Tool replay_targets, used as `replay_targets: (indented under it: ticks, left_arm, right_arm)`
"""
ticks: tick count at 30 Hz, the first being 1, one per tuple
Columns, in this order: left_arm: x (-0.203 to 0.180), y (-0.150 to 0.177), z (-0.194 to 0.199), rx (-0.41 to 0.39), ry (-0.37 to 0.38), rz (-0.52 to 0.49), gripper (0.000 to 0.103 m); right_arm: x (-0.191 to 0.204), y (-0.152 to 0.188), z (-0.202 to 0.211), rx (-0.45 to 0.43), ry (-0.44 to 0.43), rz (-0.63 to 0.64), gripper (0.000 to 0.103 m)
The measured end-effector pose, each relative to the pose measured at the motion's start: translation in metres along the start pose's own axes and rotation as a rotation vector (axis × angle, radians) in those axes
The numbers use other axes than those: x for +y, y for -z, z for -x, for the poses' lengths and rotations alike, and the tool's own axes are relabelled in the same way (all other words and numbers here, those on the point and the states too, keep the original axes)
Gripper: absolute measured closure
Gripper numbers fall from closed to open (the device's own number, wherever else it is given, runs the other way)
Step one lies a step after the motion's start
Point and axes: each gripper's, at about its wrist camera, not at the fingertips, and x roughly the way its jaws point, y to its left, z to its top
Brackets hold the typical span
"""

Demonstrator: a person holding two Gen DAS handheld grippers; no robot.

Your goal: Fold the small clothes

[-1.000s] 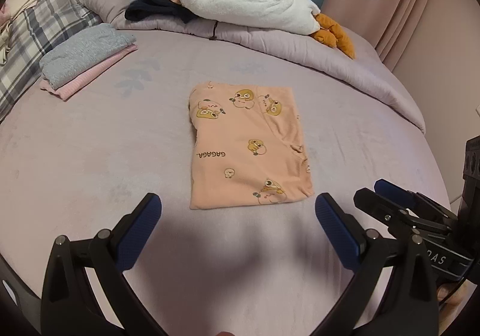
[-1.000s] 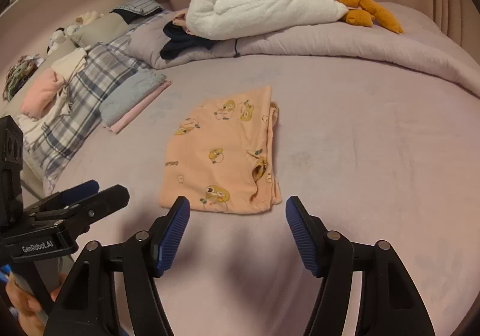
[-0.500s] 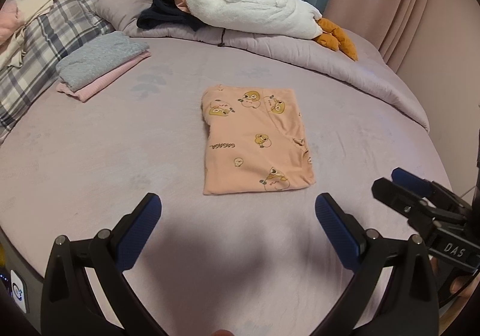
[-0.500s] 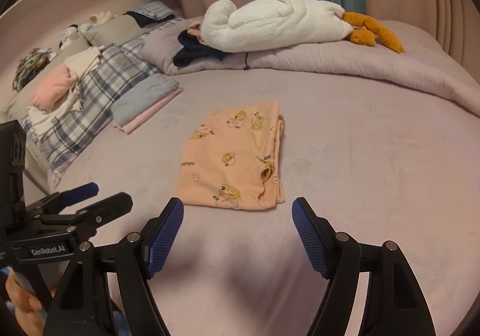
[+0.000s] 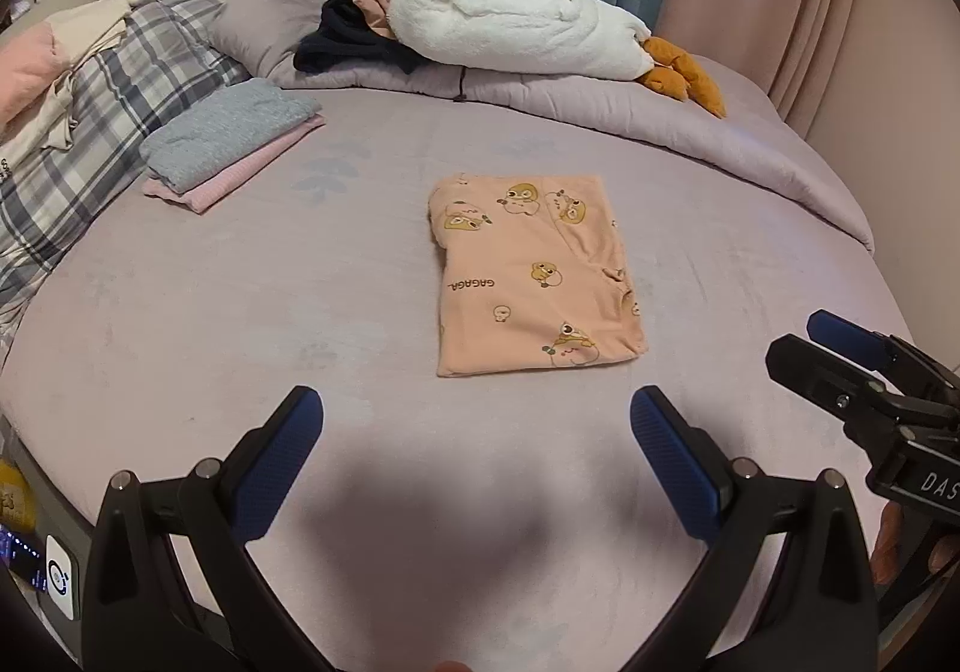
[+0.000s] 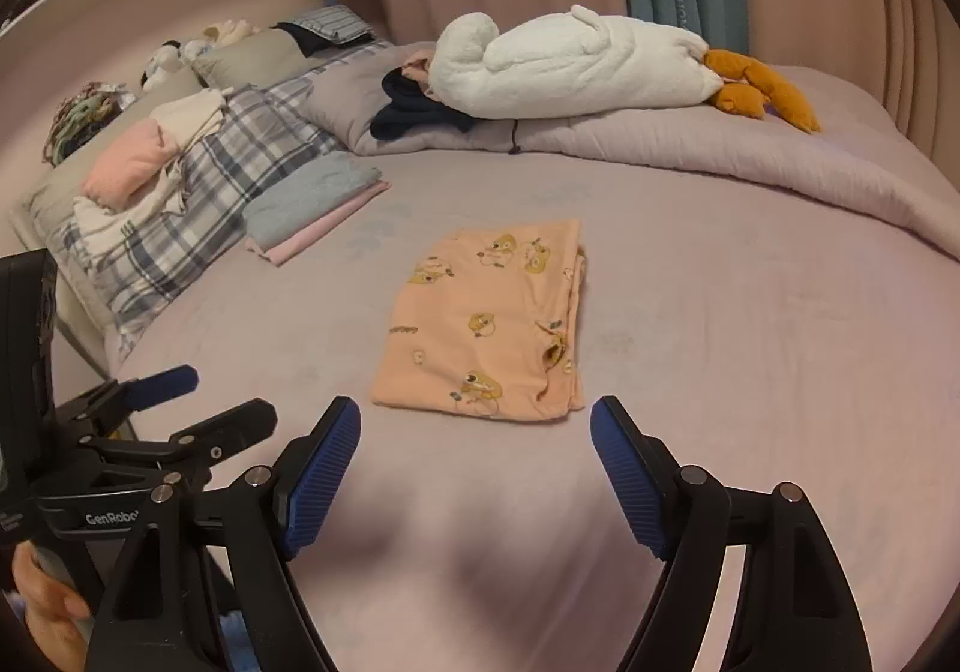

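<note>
A small peach garment with a cartoon print (image 5: 534,276) lies folded into a flat rectangle in the middle of the lilac bed; it also shows in the right wrist view (image 6: 486,324). My left gripper (image 5: 477,432) is open and empty, held above the sheet short of the garment's near edge. My right gripper (image 6: 477,438) is open and empty, also short of the near edge. The right gripper shows at the right of the left wrist view (image 5: 852,366), and the left gripper at the left of the right wrist view (image 6: 174,402).
A folded grey and pink stack (image 5: 228,153) lies at the left. Plaid bedding (image 5: 78,144) with loose clothes is beyond it. A white plush goose (image 5: 516,30), dark clothes (image 5: 348,42) and a rolled duvet (image 5: 690,126) line the far side.
Both grippers have drawn back and up from the folded garment, so it looks smaller and farther away. The garment has not moved. Both stay open.
</note>
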Motion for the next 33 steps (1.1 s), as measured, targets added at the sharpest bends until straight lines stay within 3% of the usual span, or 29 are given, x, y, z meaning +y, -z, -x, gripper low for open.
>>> replay_targets:
  ticks: [33]
  left_arm:
    - [0.0085,-0.0002,0.0082,-0.005,-0.024,0.005,0.000]
  right_arm:
    - [0.0095,-0.0082,0.0046,-0.010,-0.021,0.030,0.022]
